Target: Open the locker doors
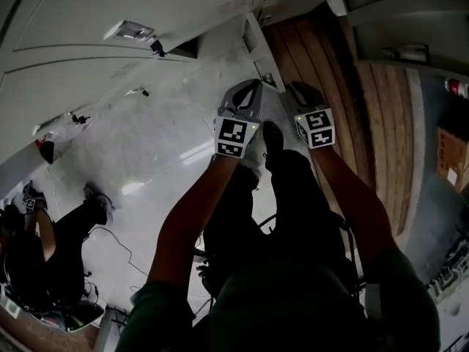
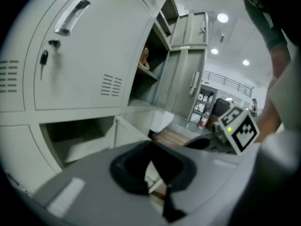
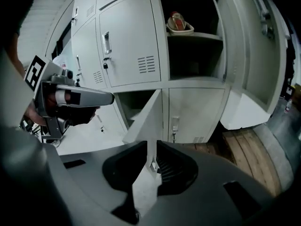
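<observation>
Locker door (image 3: 146, 121), bottom row of the grey locker bank (image 3: 127, 46): swung out from its frame and seen edge-on in the right gripper view, its free edge running down between the jaws of the right claw (image 3: 150, 166). The jaws sit closed against either face of the panel, with a small latch fitting showing at the grip. Compartment (image 3: 134, 102) behind this door: exposed, dark inside. Left claw (image 3: 106, 98): held just in front of that compartment and apart from the door. In its own view the left claw (image 2: 157, 178) shows only a narrow wedge of gap between the jaws, with nothing in it but floor. Head view: left claw (image 1: 245, 94) and right claw (image 1: 306, 94) side by side at the end of both forearms, close to the foot of the locker bank (image 1: 110, 6). Upper compartment to the right: door (image 3: 254, 55) wide open, with a red-and-white item (image 3: 178, 23) on the shelf. Adjoining upper door (image 2: 80, 55): shut, with a recessed handle (image 2: 70, 15) and a key (image 2: 43, 58) hanging in the lock. Wooden boards (image 3: 244, 149) on the floor to the right of the bank. Pale glossy floor (image 1: 146, 152). A person (image 1: 51, 248) in dark clothing sits low at the left edge of the head view.
</observation>
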`<action>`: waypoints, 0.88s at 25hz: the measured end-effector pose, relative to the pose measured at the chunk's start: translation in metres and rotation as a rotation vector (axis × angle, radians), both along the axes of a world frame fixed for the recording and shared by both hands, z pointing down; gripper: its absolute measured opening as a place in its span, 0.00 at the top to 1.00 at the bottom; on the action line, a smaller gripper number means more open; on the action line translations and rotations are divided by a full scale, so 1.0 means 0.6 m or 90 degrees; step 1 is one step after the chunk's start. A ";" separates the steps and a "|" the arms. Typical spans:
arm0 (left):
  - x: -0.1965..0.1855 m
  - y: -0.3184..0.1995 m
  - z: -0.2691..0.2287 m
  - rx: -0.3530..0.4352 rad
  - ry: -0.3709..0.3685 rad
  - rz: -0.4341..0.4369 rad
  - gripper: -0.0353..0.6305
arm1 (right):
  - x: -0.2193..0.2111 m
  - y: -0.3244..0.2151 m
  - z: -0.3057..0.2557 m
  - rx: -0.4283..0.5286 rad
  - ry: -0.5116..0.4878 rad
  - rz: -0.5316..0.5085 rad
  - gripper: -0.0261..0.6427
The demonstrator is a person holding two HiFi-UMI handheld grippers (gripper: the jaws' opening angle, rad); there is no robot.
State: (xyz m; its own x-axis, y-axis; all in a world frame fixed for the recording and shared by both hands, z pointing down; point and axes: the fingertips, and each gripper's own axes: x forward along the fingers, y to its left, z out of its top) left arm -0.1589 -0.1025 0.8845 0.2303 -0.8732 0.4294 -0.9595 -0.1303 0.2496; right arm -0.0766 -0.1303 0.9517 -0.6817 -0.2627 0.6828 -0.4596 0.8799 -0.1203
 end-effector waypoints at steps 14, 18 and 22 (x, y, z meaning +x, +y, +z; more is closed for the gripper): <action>-0.232 0.185 -0.397 0.059 -0.076 -0.175 0.97 | -0.107 0.015 -0.422 0.056 -0.103 -0.041 0.90; -0.272 0.251 -0.498 0.084 -0.094 -0.216 0.97 | -0.150 0.047 -0.540 0.067 -0.153 -0.066 0.90; -0.300 0.308 -0.601 0.115 -0.125 -0.238 0.97 | -0.187 0.082 -0.661 0.079 -0.203 -0.091 0.90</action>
